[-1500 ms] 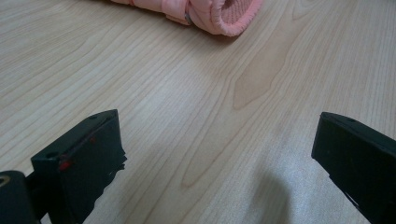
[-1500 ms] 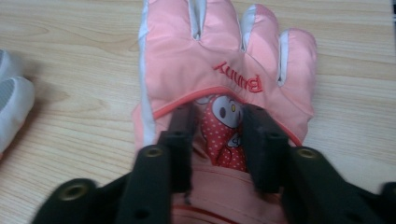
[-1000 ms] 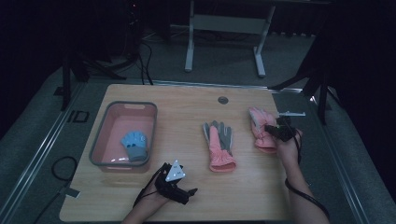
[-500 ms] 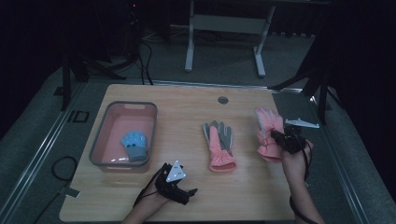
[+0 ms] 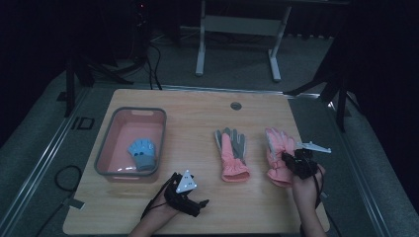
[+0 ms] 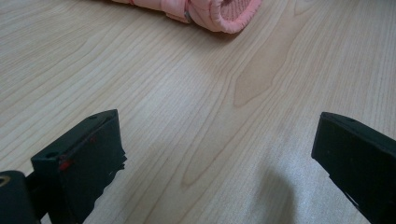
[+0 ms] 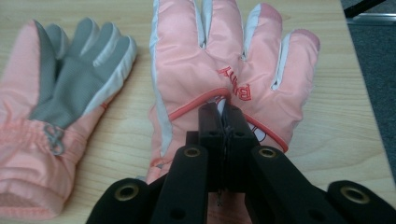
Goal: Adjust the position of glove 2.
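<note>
On the wooden table (image 5: 197, 106), a pink bin (image 5: 107, 148) at nine o'clock holds a small blue glove (image 5: 141, 153), and a pink-and-grey ski glove (image 5: 232, 153) lies palm-up at centre. At three o'clock the right gripper (image 7: 224, 109) has its jaws pressed together, pinching the back of a pink ski glove (image 7: 196, 60). Red embroidered lettering there is too distorted to read. At six o'clock the left gripper (image 6: 217, 149) rests wide open over bare wood, holding nothing.

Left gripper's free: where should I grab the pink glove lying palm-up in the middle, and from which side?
Take the palm-up pink glove by its gathered cuff, coming in from the table's near edge. The cuff is its bulkiest part and opens toward the left gripper, which looks the easiest bite; the fingers lie flat, pointing away.
</note>
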Demonstrator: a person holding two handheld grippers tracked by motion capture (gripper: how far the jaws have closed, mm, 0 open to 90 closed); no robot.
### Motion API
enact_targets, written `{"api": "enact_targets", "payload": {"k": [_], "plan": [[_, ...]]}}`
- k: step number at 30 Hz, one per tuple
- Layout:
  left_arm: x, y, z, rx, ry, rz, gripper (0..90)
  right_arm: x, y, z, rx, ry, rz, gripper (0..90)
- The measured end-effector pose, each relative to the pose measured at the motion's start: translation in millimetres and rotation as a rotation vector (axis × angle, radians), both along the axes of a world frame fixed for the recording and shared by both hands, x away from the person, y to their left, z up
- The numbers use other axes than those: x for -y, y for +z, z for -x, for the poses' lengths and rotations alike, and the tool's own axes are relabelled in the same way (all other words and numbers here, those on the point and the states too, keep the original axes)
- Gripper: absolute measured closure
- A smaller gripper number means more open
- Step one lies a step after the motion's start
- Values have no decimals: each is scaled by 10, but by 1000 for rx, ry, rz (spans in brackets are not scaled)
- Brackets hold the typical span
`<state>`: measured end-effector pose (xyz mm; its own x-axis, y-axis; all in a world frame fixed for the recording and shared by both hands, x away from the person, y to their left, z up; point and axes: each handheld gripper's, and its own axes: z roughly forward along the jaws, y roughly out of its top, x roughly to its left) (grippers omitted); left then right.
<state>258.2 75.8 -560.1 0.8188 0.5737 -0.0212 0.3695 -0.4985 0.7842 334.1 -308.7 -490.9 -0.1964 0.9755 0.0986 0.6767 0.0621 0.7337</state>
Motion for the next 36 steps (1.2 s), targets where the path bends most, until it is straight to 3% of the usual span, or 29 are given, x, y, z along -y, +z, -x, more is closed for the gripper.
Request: {"api": "enact_targets", "payload": {"k": [7,12,16,24,30,33,36], "plan": [[-2,0,-1,-1,-2,2,22,-91,-133,-175,-31,1,25,876],[-1,0,0,-1,-2,-1,22,-99,-311,-235,-53,3,25,841],[5,-2,1,0,-2,-2,22,-78,-332,-236,-49,19,23,824],[7,-3,-1,-3,-1,-2,22,18,-167,-202,-32,88,1,694],[3,-1,2,0,-2,-3,22,189,98,-230,-2,228,18,624],[10,-2,5,2,-3,-10,22,228,128,-255,-12,269,22,617],[13,-2,9,1,-2,-11,22,268,65,-274,-31,284,-27,611]]}}
